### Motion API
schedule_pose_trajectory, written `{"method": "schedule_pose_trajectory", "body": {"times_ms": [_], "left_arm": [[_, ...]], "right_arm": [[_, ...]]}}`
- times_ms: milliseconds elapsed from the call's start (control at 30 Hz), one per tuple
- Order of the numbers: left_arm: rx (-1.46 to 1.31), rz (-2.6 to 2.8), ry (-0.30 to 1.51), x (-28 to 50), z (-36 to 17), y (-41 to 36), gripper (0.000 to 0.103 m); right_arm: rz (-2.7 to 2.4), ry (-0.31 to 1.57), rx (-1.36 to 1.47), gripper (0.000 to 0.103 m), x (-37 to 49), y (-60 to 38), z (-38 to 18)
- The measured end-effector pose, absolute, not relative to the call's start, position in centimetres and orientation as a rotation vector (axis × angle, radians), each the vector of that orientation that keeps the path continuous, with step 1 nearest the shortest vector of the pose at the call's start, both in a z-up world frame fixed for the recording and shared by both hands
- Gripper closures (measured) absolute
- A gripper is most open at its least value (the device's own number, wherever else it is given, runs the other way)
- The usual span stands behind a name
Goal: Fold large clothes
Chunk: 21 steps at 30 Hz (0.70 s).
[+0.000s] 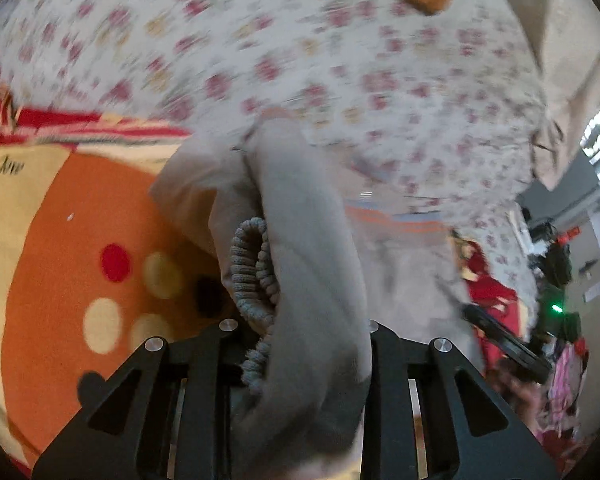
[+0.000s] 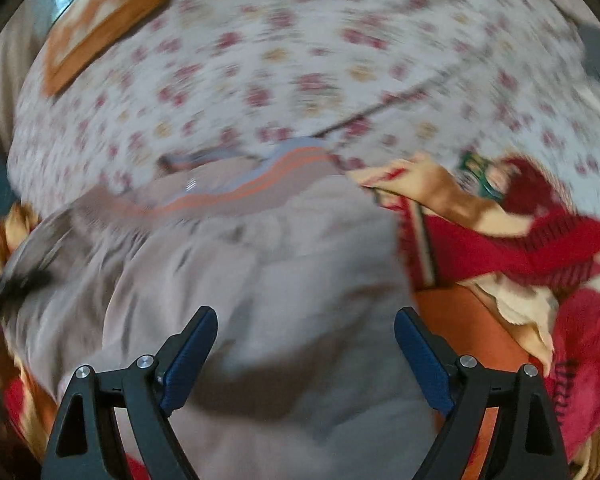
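Mid-fold, by the look of it: carrying one gathered edge of the large pale grey fleece garment (image 1: 312, 264) across the bed. Left gripper (image 1: 300, 332) clamping down on a thick bunch of that fabric, ribbed knit cuff (image 1: 256, 276) bulging out between the jaws, fingers closed as far as the wad allows. Right gripper (image 2: 306, 320) hanging wide open over the main spread of the same garment (image 2: 260, 300), blue-padded fingers (image 2: 190, 350) straddling cloth but gripping nothing; touching the fabric or just above it, impossible to tell through the blur. Garment lying rumpled on the orange, cream and red spotted blanket (image 1: 60, 240), its orange-striped hem (image 2: 260, 184) reaching toward the white floral-print bedsheet (image 2: 300, 60) beyond. Next, probably: lowering the right fingers onto a matching edge, pinching, then lifting both sides together to lay the fold flat.
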<state>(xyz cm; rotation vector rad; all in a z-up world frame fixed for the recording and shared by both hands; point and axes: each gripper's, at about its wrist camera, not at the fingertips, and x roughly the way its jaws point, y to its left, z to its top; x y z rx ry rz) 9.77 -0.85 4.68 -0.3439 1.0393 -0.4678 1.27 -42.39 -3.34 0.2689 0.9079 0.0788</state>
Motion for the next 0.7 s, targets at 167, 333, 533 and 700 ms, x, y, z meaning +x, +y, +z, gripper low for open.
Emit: {"method": "schedule_pose_trajectory", "body": {"times_ms": [167,333,533,700], "left_arm": [[-0.187,-0.562,0.987,6.6,9.6,-9.9,0.081],[-0.025,-0.655,1.005,3.9,8.6,-21.1,0.081],[0.061,-0.67,1.141,3.5,1.2,-29.0,0.075],[0.043,-0.783,1.119,2.0,2.7,-28.9,0.037]], "right_arm": [[0.056,0.881,0.435,0.015,1.0,-46.1,-3.2],[0.026,0.844,0.493,0.015,0.5,-48.7,-2.2],[-0.074,0.806,0.586,0.015,-0.3,-53.2,-2.0],[-0.048,0.801,0.662,0.015,-0.5,-54.1,-2.0]]}}
